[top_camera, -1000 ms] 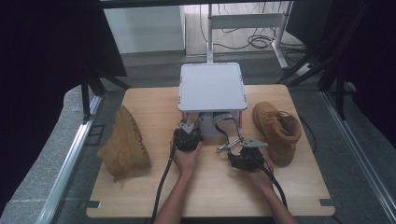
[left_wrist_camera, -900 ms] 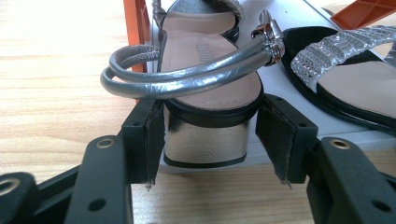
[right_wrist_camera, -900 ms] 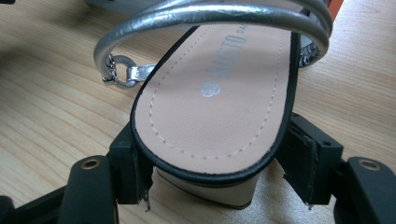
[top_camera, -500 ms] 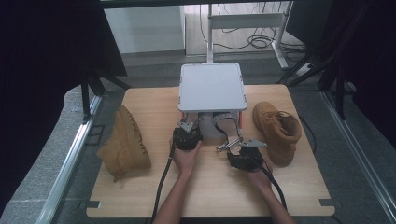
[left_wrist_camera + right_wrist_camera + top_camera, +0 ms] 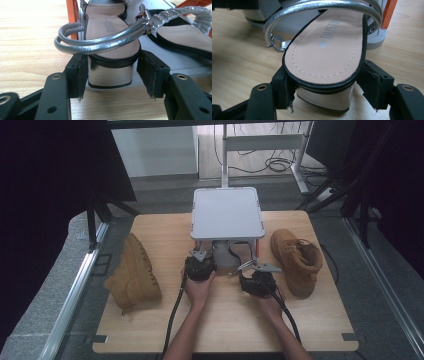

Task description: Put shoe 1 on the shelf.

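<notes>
Claw (image 5: 112, 75) on the left stands wide around the silver block heel of a sandal (image 5: 111, 37) at the centre of its own view, one pad touching the heel's left face and the other just clear. The right claw (image 5: 324, 92) brackets the second sandal's heel (image 5: 324, 96) the same way, left pad touching, right pad apart. Both sandals sit under the grey stand (image 5: 227, 212) at the table's (image 5: 150, 330) middle; I would centre each heel before squeezing, keeping pads below the loose straps (image 5: 100, 41).

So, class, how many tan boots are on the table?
2: one tan boot lies on its side at the table's left edge; the other boot stands upright on the right, beside the grey rack.
</notes>
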A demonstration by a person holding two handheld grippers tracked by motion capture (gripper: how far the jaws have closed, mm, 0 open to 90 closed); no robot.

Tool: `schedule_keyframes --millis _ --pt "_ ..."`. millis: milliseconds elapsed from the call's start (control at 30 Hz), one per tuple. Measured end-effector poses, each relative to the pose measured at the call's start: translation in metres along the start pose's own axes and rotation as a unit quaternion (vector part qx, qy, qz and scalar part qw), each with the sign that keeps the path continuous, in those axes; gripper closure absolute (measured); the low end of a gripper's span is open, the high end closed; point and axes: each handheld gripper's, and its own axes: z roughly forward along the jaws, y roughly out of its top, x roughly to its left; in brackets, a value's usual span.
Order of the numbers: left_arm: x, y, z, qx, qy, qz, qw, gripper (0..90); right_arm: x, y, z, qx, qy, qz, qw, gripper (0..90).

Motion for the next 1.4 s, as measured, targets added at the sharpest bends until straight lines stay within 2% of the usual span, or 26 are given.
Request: schedule_keyframes --millis 267,533,1100,1400 --pt "0.001 0.000 0.000 0.002 -0.003 0.001 1.0000 43.3 -0.001 0.012 0.010 -0.005 -0.008 0.012 0.9999 35.9" --pt "0.001 0.000 0.000 0.001 -0.004 0.000 1.0000 43.3 -0.004 0.023 0.024 -0.009 -0.032 0.012 0.9994 38.2" --pt "0.002 0.000 0.000 0.002 -0.005 0.001 1.0000 43.3 -0.001 0.047 0.055 -0.017 -0.062 0.029 0.9975 38.7" --pt "0.002 0.000 0.000 0.003 -0.005 0.001 1.0000 43.3 -0.002 0.048 0.061 -0.021 -0.062 0.032 0.9973 38.6"
